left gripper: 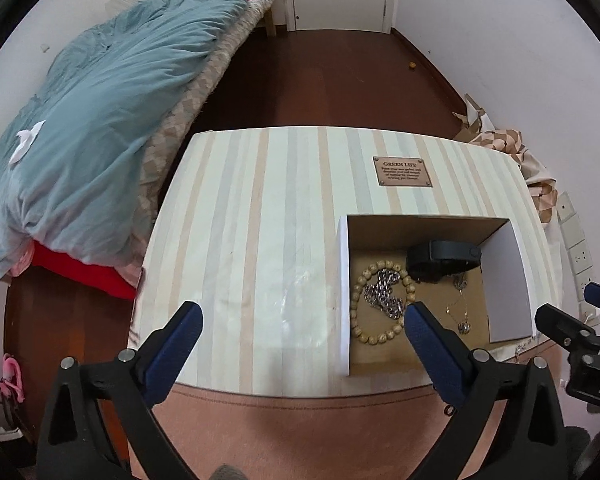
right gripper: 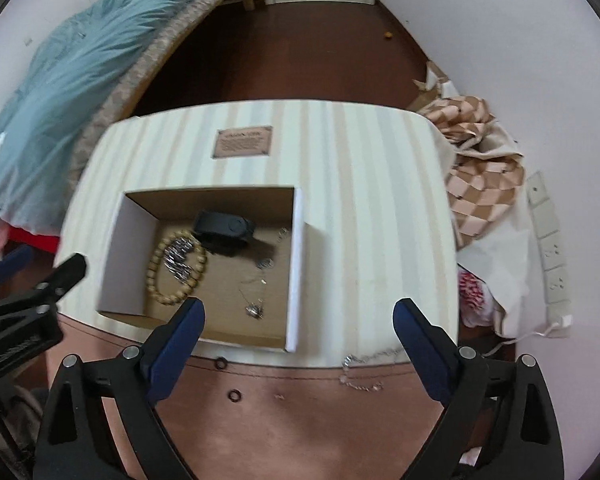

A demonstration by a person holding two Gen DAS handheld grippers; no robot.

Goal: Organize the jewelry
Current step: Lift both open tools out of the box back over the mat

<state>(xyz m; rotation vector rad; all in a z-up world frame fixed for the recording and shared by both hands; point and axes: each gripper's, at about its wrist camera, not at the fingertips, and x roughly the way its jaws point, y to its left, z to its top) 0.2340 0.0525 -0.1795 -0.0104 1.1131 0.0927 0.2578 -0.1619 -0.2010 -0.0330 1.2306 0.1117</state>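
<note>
Low in the right wrist frame, a thin silver chain (right gripper: pixel 360 372) drapes off the counter (right gripper: pixel 360 200) edge beside the cardboard box (right gripper: pixel 296 272); limp and slippery, best pinched mid-strand. Both grippers' jaws gape, empty.

Left tool (left gripper: pixel 302 322), right tool (right gripper: pixel 298 316): black frames, blue pads, silver screws.

Box (left gripper: pixel 504 276): matt cardboard, white outside. Bracelet (left gripper: pixel 380 304): wooden beads around shiny metal chain (left gripper: pixel 386 296). Band (left gripper: pixel 444 258): matt black. Tabletop (left gripper: pixel 260 240): glossy, striped. Pads (left gripper: pixel 172 356): textured blue.
</note>
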